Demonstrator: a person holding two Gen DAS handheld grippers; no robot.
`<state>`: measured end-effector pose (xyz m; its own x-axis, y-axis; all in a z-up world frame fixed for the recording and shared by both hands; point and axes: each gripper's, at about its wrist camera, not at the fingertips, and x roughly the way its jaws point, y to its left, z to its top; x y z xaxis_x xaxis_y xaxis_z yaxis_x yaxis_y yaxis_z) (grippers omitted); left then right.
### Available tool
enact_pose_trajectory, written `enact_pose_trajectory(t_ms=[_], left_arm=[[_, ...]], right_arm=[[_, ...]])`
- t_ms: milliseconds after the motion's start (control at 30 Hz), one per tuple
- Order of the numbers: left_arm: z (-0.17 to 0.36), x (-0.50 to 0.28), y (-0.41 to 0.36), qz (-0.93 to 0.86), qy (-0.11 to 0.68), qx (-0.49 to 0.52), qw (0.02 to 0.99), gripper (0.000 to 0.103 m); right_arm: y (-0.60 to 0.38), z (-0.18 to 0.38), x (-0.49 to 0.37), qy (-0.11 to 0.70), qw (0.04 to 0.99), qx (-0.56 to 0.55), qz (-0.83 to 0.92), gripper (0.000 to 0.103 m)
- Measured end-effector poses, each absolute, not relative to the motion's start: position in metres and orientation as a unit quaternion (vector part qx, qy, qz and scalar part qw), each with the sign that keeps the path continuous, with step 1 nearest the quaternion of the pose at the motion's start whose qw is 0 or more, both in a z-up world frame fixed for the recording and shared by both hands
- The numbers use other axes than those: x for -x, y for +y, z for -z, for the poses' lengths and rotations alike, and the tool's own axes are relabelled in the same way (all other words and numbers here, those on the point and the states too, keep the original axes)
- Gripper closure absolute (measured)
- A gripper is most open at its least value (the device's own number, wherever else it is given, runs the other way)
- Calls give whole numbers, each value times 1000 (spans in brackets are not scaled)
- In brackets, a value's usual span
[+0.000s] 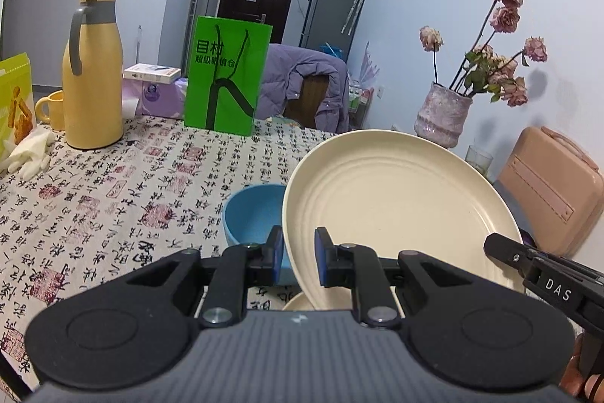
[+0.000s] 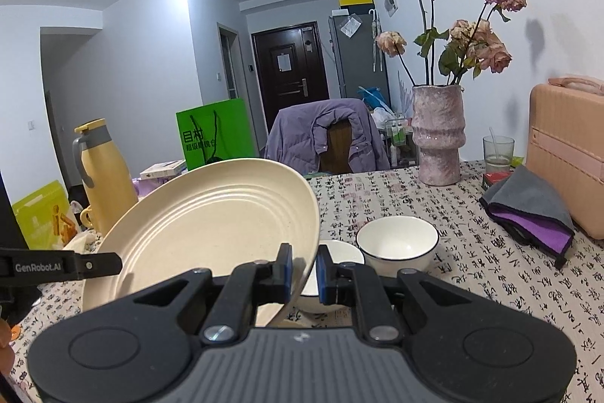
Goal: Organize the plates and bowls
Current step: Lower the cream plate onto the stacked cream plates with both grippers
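Observation:
A ribbed cream plate [image 1: 396, 206] [image 2: 211, 218] hangs tilted above the patterned tablecloth, held at two sides of its rim. My left gripper [image 1: 298, 246] is shut on its left edge, and the right gripper's tip [image 1: 500, 248] meets the rim at the far right. In the right wrist view, my right gripper [image 2: 304, 265] is shut on the plate's near edge, and the left gripper [image 2: 107, 264] reaches in from the left. A blue bowl [image 1: 251, 214] sits behind the plate. Another cream plate's edge [image 1: 296, 303] shows below. Two white bowls [image 2: 398, 244] [image 2: 338, 252] stand on the table.
A yellow thermos [image 1: 92, 74], yellow mug [image 1: 51, 108] and green bag [image 1: 224, 74] stand at the back left. A pink vase of dried roses [image 2: 438, 135], a glass [image 2: 498, 148], a pink case [image 2: 566, 153] and a grey-purple cloth [image 2: 528, 210] lie right. A chair with a purple jacket [image 2: 324, 135] stands behind.

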<state>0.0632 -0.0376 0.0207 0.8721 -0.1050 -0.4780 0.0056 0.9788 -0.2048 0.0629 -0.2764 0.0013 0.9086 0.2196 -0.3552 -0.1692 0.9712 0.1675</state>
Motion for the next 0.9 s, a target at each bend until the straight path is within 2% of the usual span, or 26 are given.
enact_pose_trajectory(t_ms=[900], left_arm=[[14,-48,-45,44,282,85,955,86]], right_arm=[[-288,37,-48,245,961,-77,-99,90]])
